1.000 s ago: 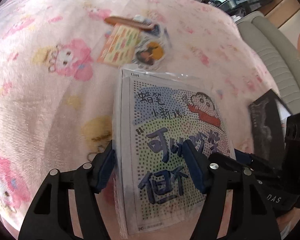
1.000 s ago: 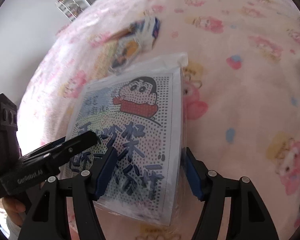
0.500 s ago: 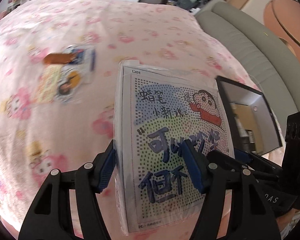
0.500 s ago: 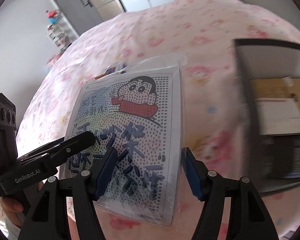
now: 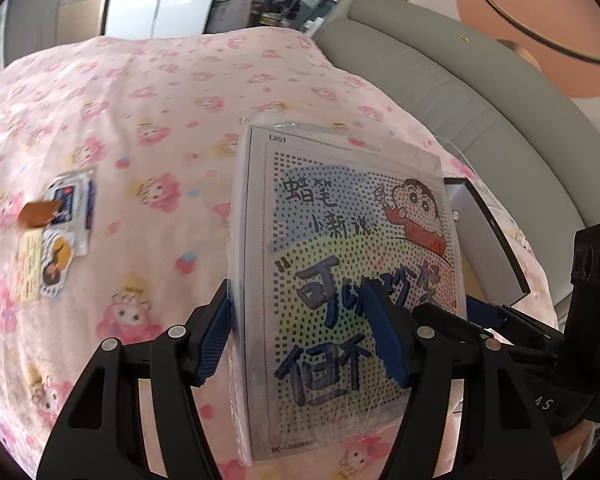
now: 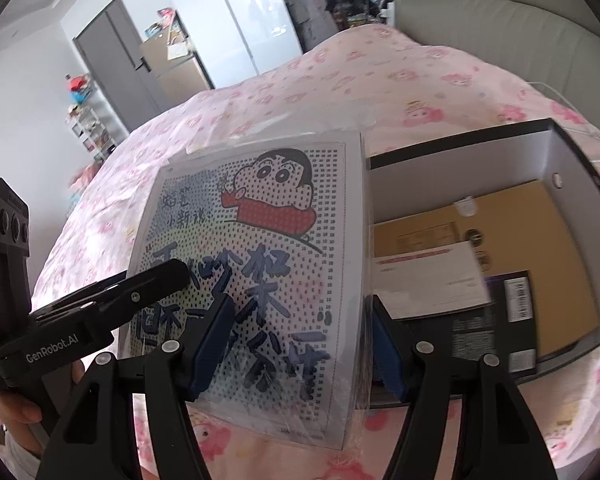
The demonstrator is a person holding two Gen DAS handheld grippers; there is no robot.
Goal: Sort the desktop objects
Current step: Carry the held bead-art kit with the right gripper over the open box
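We see left hand-held gripper (image 5: 304, 336) and right hand-held gripper (image 6: 300, 340) both pinching cartoon sheet pack (image 6: 256, 264), raised beside open box (image 6: 556, 152).

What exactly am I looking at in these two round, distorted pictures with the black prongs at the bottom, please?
No robot here: a person holds a handheld gripper in each hand, and each carries a fisheye camera looking along its jaws. One picture comes from the left gripper, the other from the right gripper. Both are closed on opposite edges of one plastic-wrapped cartoon sheet, holding it above a pink patterned blanket. An open dark box with papers inside sits on the blanket to the right, and a small pile of cards lies to the left.
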